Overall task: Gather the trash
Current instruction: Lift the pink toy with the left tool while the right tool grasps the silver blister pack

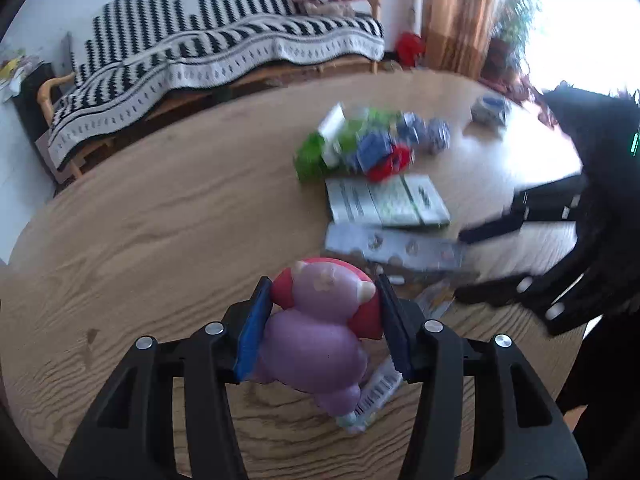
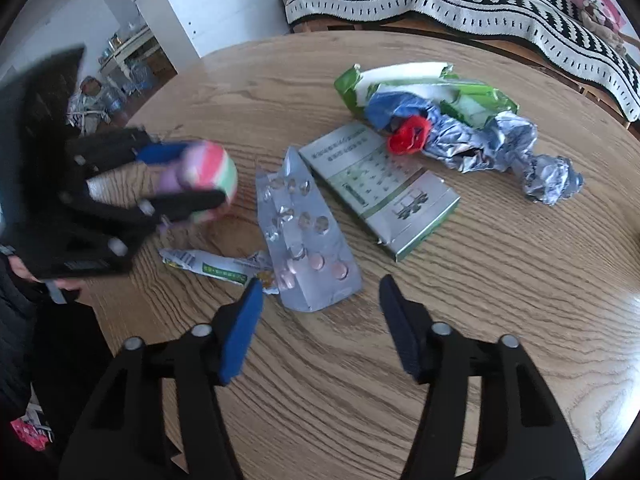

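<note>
My left gripper (image 1: 320, 316) is shut on a purple and red squishy toy (image 1: 316, 332), both pads pressing its sides just above the wooden table (image 1: 160, 220). In the right wrist view the left gripper (image 2: 192, 178) holds that toy (image 2: 208, 172) at the left. My right gripper (image 2: 320, 292) stands open over the near end of a silver blister pack (image 2: 308, 240), not pressing it. Beyond lie a flattened medicine box (image 2: 380, 188), a green wrapper (image 2: 472, 100), crumpled blue-silver foil (image 2: 504, 148), a red scrap (image 2: 410, 136) and a torn sachet (image 2: 216, 266).
A sofa under a black and white striped blanket (image 1: 224, 52) runs behind the table. A white cabinet (image 2: 208, 4) stands at the far left. A small crumpled piece (image 1: 490, 110) lies near the table's far edge. A person's dark sleeve (image 2: 24, 320) is at the left.
</note>
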Available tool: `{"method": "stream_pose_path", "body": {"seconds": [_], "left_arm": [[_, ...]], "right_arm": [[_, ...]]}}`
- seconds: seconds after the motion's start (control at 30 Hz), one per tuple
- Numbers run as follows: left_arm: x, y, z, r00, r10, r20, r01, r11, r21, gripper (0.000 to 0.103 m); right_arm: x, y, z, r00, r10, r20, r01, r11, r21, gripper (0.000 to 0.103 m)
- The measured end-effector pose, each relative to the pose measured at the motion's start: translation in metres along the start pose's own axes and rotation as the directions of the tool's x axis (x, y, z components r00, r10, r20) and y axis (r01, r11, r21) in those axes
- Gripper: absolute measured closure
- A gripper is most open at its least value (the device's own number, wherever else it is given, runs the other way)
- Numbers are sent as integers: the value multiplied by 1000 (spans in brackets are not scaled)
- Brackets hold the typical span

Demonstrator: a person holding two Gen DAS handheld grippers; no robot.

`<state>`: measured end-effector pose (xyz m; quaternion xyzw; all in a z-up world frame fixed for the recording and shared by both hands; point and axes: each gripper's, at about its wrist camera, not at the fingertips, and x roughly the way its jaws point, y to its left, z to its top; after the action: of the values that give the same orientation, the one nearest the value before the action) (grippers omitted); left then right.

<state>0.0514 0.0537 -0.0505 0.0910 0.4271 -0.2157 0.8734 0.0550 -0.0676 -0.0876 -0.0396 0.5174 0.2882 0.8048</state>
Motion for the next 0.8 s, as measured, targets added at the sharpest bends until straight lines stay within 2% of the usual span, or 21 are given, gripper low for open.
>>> {"method": "stream_pose_path", "body": {"seconds": [0.13, 0.27, 0.53, 0.7, 0.8], "left_arm": [[-14, 9, 9, 999, 9, 38, -6, 997, -77, 52], [-22, 11, 19, 998, 23, 56, -16, 992, -123, 52], [-31, 1, 42, 995, 46, 91, -28, 982, -188, 52], [-32, -21, 60, 994, 29, 110, -8, 983, -185, 52], [-28, -49, 72, 994, -5, 113, 22, 988, -155, 52]], "right_arm": [[4, -2, 4, 1000, 18, 5, -18, 1000, 2, 66], [-8, 0, 1, 998, 50, 45, -50, 999, -2, 72], [-53, -15, -16, 988, 57, 145, -61, 998, 28, 74], [-87, -45, -38, 979, 7, 203, -30, 994, 107, 74], [-116, -69, -58, 968, -57, 243, 14, 985, 174, 74]]}}
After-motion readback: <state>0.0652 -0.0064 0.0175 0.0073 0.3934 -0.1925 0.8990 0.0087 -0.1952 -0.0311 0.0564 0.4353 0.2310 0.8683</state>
